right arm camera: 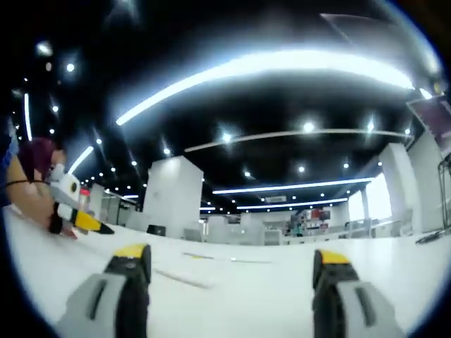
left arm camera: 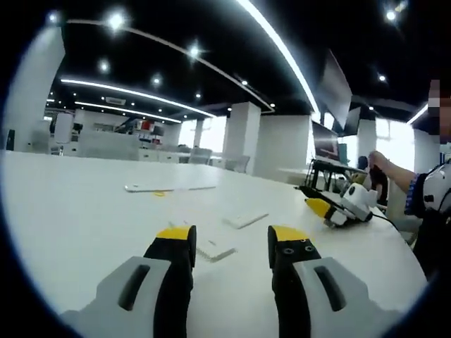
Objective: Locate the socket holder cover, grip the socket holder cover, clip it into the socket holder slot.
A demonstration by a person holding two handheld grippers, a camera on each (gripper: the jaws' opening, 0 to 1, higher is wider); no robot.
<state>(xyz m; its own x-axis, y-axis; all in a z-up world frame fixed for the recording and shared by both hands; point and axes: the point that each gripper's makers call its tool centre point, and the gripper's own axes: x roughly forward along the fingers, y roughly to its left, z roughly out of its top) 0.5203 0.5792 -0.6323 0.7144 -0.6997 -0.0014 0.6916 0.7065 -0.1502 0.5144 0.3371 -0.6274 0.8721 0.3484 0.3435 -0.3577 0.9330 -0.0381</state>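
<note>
left gripper [left arm camera: 231, 243] jaws spread, empty, over white table [left arm camera: 77, 218]; socket holder cover [left arm camera: 215, 252] flat just beyond them, second white piece [left arm camera: 245, 220] farther. right gripper [right arm camera: 232, 271] jaws wide, empty; bare tabletop around cover.

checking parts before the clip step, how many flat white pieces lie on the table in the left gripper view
3: one just ahead of the jaws, one slightly beyond it toward the middle, and a long one farther back left. Others may be hidden.

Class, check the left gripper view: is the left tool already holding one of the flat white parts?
No. The left tool stands open and holds nothing; the flat white parts lie on the table beyond it.
</note>
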